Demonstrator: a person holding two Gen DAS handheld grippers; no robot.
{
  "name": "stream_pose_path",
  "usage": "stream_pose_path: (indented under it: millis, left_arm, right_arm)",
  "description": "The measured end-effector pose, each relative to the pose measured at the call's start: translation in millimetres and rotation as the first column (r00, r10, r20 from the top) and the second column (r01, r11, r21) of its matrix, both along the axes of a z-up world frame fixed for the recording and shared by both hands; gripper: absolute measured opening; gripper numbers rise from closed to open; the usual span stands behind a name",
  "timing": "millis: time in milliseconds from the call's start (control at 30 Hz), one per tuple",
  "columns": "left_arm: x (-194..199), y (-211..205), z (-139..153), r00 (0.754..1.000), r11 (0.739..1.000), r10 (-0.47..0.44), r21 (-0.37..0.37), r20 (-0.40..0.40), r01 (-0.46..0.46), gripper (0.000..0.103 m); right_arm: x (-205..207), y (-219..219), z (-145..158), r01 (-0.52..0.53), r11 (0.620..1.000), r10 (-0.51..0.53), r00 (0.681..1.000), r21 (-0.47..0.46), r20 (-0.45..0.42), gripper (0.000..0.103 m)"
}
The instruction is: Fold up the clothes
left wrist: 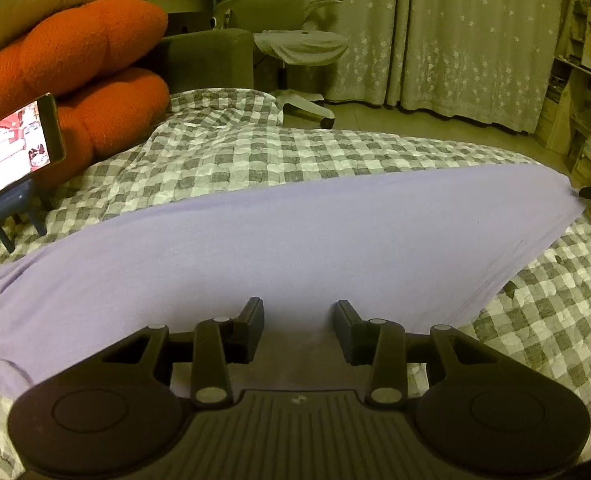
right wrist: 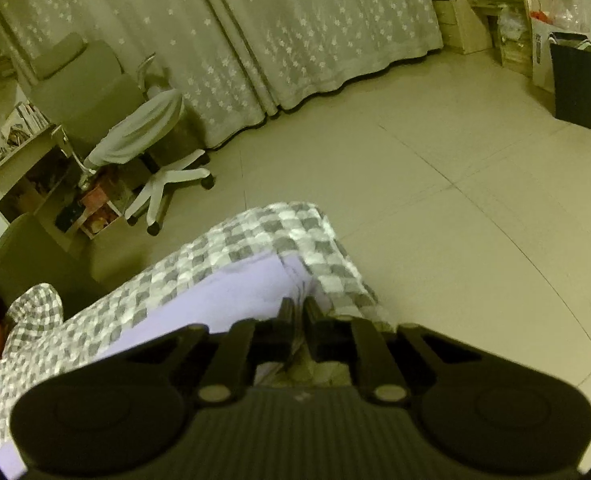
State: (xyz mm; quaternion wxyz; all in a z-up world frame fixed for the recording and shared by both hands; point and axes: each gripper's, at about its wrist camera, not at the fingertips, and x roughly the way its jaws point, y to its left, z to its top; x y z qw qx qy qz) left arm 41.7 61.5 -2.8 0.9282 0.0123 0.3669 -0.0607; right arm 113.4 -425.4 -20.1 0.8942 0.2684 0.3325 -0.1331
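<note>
Far left in the left wrist view there's a lit-up phone in landscape (left wrist: 13,148) propped on a little dark blue stand (left wrist: 13,212), leaning against two plump orange knitted cushions (left wrist: 83,76) with a pale pillow piled on top. Everything sits on a bed with a grey-and-white checked quilt (left wrist: 255,152), a bit rumpled towards the far end. The light purple cotton garment (left wrist: 295,240) is spread across the quilt in a wide band, and the black left gripper (left wrist: 298,316) hangs over its near edge with the jaws wide apart, nothing between them. Behind the bed there's a white swivel office chair (left wrist: 295,48) with cloth draped on the seat, then long grey curtains with small white flowers (left wrist: 455,40), then light wooden shelving on the right. In the right wrist view, the black right gripper (right wrist: 298,312) is at the bed's corner with its jaws pinched on the garment's corner, above a pale tiled floor (right wrist: 435,200).
</note>
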Motion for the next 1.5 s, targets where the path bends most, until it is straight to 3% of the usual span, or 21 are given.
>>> stream_pose_path:
  millis: [200, 533, 600, 700, 767, 867, 933, 1033, 1133, 1233, 1500]
  left_arm:
    - [-1.2, 0.0, 0.1, 1.0, 1.0, -0.001, -0.001, -0.003, 0.001, 0.039]
    - [-1.8, -0.4, 0.6, 1.0, 1.0, -0.001, 0.0, -0.007, 0.001, 0.039]
    - [-1.6, 0.8, 1.7, 1.0, 1.0, 0.006, -0.009, -0.01, -0.006, 0.039]
    - [-1.4, 4.7, 5.4, 1.0, 0.999, 0.02, -0.042, -0.018, -0.021, 0.039]
    - [-2.4, 5.2, 7.7, 1.0, 0.998, 0.017, -0.056, -0.02, -0.018, 0.039]
    - [-5.4, -0.1, 7.4, 1.0, 0.998, -0.011, -0.057, -0.024, 0.01, 0.039]
    - [-7.7, -5.5, 4.8, 0.999, 0.999, -0.031, -0.044, -0.03, 0.03, 0.039]
    - [-10.1, -8.3, 3.6, 0.999, 0.999, -0.037, -0.034, -0.026, 0.036, 0.039]
    - [-9.7, -4.1, 4.0, 0.999, 0.998, -0.029, -0.06, -0.035, 0.027, 0.039]
    - [-10.0, -1.3, 4.0, 0.999, 0.997, -0.028, -0.071, -0.037, 0.025, 0.039]
    - [-6.7, 4.7, 4.2, 0.999, 0.996, -0.021, -0.084, -0.039, 0.017, 0.039]
  right_arm:
    - [3.4, 5.0, -3.8, -0.014, 1.0, 0.014, 1.0, -0.028, -0.018, 0.008]
    - [1.0, -6.4, -7.3, -0.007, 0.998, 0.008, 1.0, 0.057, -0.023, 0.011]
    - [-0.1, -10.5, -7.5, 0.007, 0.997, -0.005, 1.0, 0.078, -0.025, 0.017]
    - [-5.1, -12.0, 4.1, 0.081, 0.997, -0.081, 0.996, -0.018, -0.022, 0.021]
    - [-8.3, -4.6, 17.4, 0.078, 0.99, -0.077, 0.997, -0.114, 0.018, 0.021]
    - [-8.1, 24.8, 29.4, -0.05, 0.985, 0.059, 0.997, -0.166, 0.05, 0.022]
    - [-5.3, 56.6, 35.2, -0.18, 0.959, 0.195, 0.98, -0.219, 0.048, 0.022]
    - [4.2, 110.5, 37.3, -0.382, 0.889, 0.396, 0.918, -0.252, 0.005, 0.022]
    - [18.1, 155.3, 31.6, -0.524, 0.815, 0.529, 0.847, -0.248, -0.053, 0.022]
    - [35.2, 183.5, 23.9, -0.567, 0.775, 0.56, 0.821, -0.278, -0.113, 0.021]
    - [77.6, 186.7, 13.8, -0.494, 0.812, 0.492, 0.866, -0.311, -0.09, 0.021]
